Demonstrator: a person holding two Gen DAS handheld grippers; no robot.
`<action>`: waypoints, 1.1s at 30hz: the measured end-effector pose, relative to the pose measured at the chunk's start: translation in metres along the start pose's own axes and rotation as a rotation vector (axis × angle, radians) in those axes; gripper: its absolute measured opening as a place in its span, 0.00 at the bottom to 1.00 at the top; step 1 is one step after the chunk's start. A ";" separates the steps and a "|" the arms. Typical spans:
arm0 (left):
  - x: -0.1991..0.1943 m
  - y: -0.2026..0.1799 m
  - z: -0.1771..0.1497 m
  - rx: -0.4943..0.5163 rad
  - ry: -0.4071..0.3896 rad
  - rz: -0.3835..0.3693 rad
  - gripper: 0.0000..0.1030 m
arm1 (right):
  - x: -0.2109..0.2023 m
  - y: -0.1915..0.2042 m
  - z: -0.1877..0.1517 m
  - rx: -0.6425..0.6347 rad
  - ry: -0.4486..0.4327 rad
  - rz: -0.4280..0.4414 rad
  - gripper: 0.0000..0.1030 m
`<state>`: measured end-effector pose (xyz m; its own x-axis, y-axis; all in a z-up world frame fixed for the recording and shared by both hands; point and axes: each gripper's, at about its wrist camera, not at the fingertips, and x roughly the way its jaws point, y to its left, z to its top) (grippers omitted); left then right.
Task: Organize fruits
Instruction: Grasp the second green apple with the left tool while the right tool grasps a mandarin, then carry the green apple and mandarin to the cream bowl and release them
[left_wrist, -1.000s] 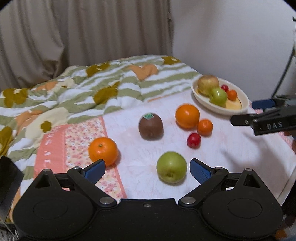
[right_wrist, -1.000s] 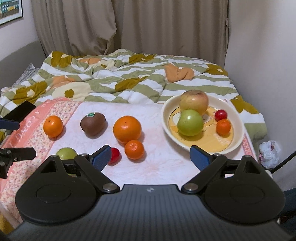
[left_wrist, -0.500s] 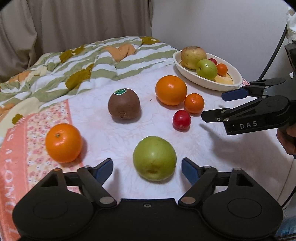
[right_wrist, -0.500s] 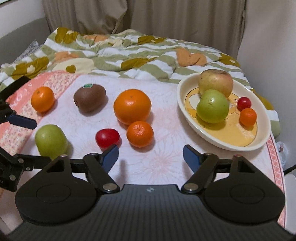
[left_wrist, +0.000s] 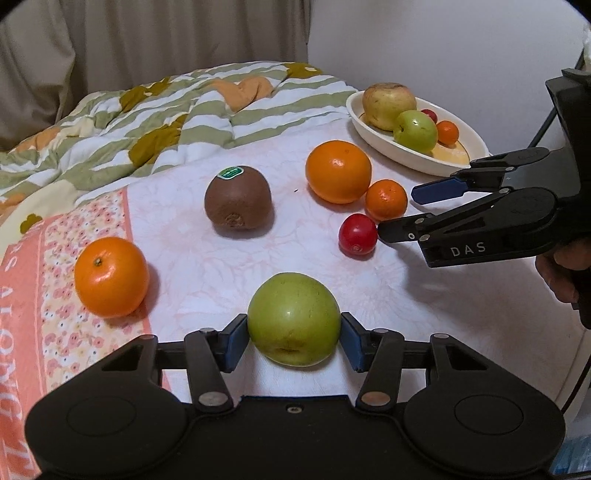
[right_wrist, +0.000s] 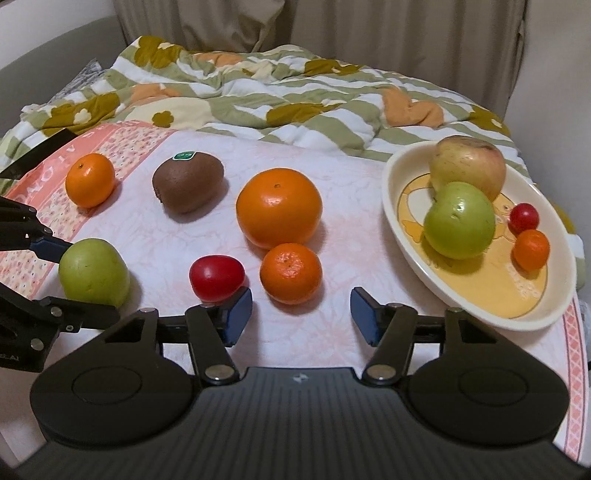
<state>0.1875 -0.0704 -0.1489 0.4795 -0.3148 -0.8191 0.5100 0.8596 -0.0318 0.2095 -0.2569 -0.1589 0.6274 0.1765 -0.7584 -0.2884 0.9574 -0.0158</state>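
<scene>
Fruits lie loose on the bed's cloth (right_wrist: 343, 173), with a dish (right_wrist: 480, 314) partly filled at the right edge.

Left claw (left_wrist: 293, 338) grips the green apple (left_wrist: 293, 319), both pads pressed to its sides, the fruit resting on the cloth. Right claw (right_wrist: 301, 314) is closing with nothing between its pads yet; the small mandarin (right_wrist: 291, 272) sits just ahead of its gap and the red tomato (right_wrist: 217, 277) just behind its left pad. Loose too: the big orange (right_wrist: 279, 206), the kiwi (right_wrist: 188, 183) and another orange (right_wrist: 89, 180). Judged step: picking up, one fruit per hand. Next, the left needs a straight lift and a carry over the other fruit to the dish; the right must push forward around the mandarin before closing further, without nudging the tomato.
</scene>
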 end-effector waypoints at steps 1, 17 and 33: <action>-0.001 0.001 0.000 -0.006 0.001 0.004 0.55 | 0.000 0.000 0.000 -0.004 0.000 0.003 0.71; -0.016 0.009 -0.015 -0.118 0.011 0.067 0.55 | 0.008 0.000 0.005 -0.064 -0.022 0.050 0.52; -0.063 0.007 -0.014 -0.167 -0.081 0.071 0.55 | -0.043 0.010 0.003 -0.013 -0.067 0.026 0.51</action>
<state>0.1509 -0.0384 -0.1056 0.5691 -0.2764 -0.7744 0.3507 0.9334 -0.0755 0.1818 -0.2547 -0.1246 0.6661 0.2168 -0.7137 -0.3149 0.9491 -0.0055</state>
